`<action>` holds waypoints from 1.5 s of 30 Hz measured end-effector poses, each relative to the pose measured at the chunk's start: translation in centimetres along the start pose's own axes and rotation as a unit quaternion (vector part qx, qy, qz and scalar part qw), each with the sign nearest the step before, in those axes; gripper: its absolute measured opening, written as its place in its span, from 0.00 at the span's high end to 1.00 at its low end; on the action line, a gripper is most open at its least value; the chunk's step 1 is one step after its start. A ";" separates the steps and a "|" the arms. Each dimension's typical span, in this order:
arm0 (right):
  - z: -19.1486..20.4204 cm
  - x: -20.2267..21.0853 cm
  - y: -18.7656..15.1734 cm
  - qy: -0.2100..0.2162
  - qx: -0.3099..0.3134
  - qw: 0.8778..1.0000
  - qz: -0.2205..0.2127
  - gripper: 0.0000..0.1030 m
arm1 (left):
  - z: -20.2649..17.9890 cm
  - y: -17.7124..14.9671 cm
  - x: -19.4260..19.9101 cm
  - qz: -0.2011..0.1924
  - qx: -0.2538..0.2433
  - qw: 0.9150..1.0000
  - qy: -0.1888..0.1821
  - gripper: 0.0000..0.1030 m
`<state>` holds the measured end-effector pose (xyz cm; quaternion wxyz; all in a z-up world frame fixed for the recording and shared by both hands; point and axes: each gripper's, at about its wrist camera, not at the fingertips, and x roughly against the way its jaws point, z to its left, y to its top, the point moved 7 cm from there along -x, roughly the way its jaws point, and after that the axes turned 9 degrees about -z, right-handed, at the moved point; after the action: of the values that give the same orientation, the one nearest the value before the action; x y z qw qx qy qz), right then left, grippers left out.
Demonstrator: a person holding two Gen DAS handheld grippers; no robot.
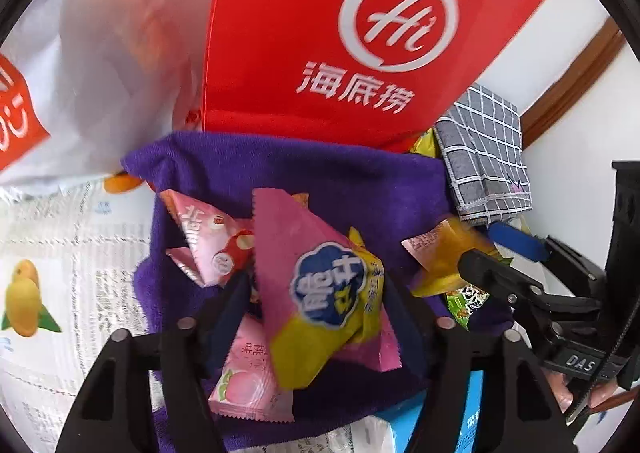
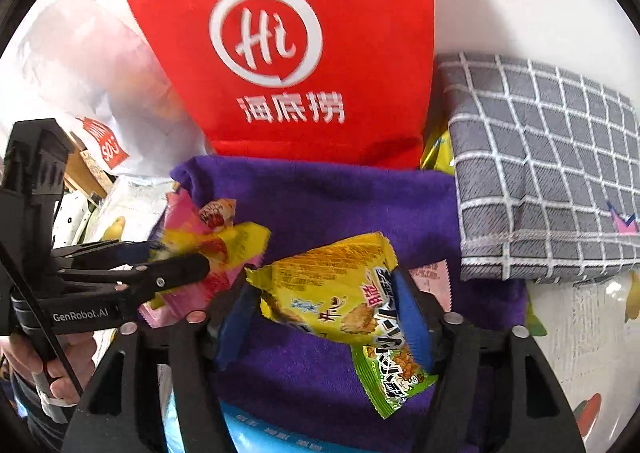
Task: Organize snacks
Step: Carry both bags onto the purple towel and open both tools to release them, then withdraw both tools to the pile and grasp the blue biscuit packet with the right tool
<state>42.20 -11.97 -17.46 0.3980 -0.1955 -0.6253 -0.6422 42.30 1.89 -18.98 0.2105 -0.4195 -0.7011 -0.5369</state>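
Observation:
My left gripper [image 1: 316, 293] is shut on a pink and yellow snack packet [image 1: 320, 293], held above a purple towel [image 1: 320, 173]. Two pink packets lie on the towel, one at upper left [image 1: 208, 241] and one with a peach picture below [image 1: 252, 385]. My right gripper [image 2: 324, 305] is shut on a yellow snack packet [image 2: 324, 285] over the same towel [image 2: 340, 205]. A green packet [image 2: 394, 377] lies under it. The right gripper shows in the left wrist view [image 1: 492, 273], and the left gripper in the right wrist view [image 2: 176, 265].
A red paper bag [image 1: 340, 33] with a white logo stands behind the towel. A white plastic bag [image 1: 100, 65] sits to its left. A folded grey checked cloth [image 2: 540, 173] lies at the right. A printed sheet with fruit pictures [image 1: 60, 273] covers the table.

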 end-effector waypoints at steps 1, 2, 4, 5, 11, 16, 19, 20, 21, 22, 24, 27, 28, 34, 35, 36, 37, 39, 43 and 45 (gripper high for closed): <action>0.2 0.3 0.1 -0.002 0.006 1.000 -0.006 0.25 | 0.0 0.0 0.4 -0.004 -0.003 1.000 0.007 0.30; 0.3 0.6 0.2 -0.003 0.009 1.000 -0.009 0.21 | 0.0 0.1 0.8 -0.007 -0.004 1.000 0.011 0.30; 0.5 0.9 0.2 -0.005 0.010 1.000 -0.013 0.21 | 0.1 0.1 1.8 -0.009 -0.001 1.000 0.011 0.30; 0.5 1.1 0.1 -0.008 0.006 1.000 -0.011 0.21 | 0.2 0.0 2.2 -0.010 0.001 1.000 0.011 0.30; 0.9 4.3 -0.4 -0.011 -0.007 1.000 -0.028 0.21 | 1.0 -0.6 6.0 -0.026 0.016 1.000 0.006 0.30; 1.8 8.4 -1.7 -0.024 -0.006 0.998 -0.053 0.21 | 1.0 -2.3 9.6 -0.041 0.008 0.999 0.013 0.30; 2.4 10.2 -3.5 -0.024 -0.010 0.998 -0.056 0.24 | 1.0 -3.7 11.7 -0.049 -0.001 0.998 0.030 0.30; 2.6 10.8 -4.1 -0.023 -0.012 0.998 -0.056 0.26 | 1.0 -4.2 12.3 -0.050 -0.004 0.998 0.034 0.30; 2.8 11.3 -4.8 -0.022 -0.016 0.998 -0.056 0.27 | 1.0 -4.8 12.9 -0.051 -0.006 0.998 0.038 0.30; 3.0 11.8 -5.5 -0.022 -0.020 0.998 -0.057 0.27 | 1.0 -5.5 13.6 -0.053 -0.007 0.998 0.045 0.30; 3.3 12.8 -7.0 -0.029 -0.024 0.998 -0.056 0.28 | 1.3 -6.5 14.6 -0.055 -0.005 0.997 0.053 0.30; 4.0 13.7 -9.4 -0.024 -0.041 0.998 -0.041 0.30 | 1.6 -8.2 16.2 -0.059 0.002 0.997 0.053 0.30; 4.4 13.9 -10.4 -0.011 -0.048 0.998 -0.034 0.31 | 1.6 -8.8 16.7 -0.061 0.004 0.997 0.052 0.30; 7.2 14.2 -15.5 0.008 -0.043 0.999 0.006 0.37 | 2.1 -11.8 19.0 -0.064 0.011 0.997 0.047 0.30; 7.5 14.0 -16.3 0.009 -0.042 0.999 0.011 0.37 | 2.2 -12.3 19.3 -0.063 0.011 0.997 0.046 0.30; 7.9 13.9 -17.1 0.010 -0.043 0.999 0.017 0.37 | 2.3 -12.8 19.6 -0.063 0.011 0.997 0.044 0.30; 8.2 13.6 -18.0 0.013 -0.048 0.998 0.026 0.37 | 2.5 -13.3 19.9 -0.062 0.012 0.997 0.043 0.30; 8.7 13.1 -19.6 0.020 -0.063 0.997 0.049 0.37 | 2.9 -14.2 20.1 -0.061 0.017 0.997 0.042 0.30; 8.9 12.1 -22.2 0.022 -0.092 0.993 0.075 0.37 | 3.9 -16.4 20.0 -0.052 0.030 0.998 0.034 0.30; 8.9 11.5 -23.1 0.023 -0.105 0.990 0.086 0.37 | 4.4 -17.1 19.6 -0.045 0.035 0.998 0.035 0.30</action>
<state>15.55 -8.81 -22.54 0.4432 -0.2740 -0.5258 -0.6724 18.02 11.86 -15.68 0.2250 -0.3610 -0.7297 -0.5353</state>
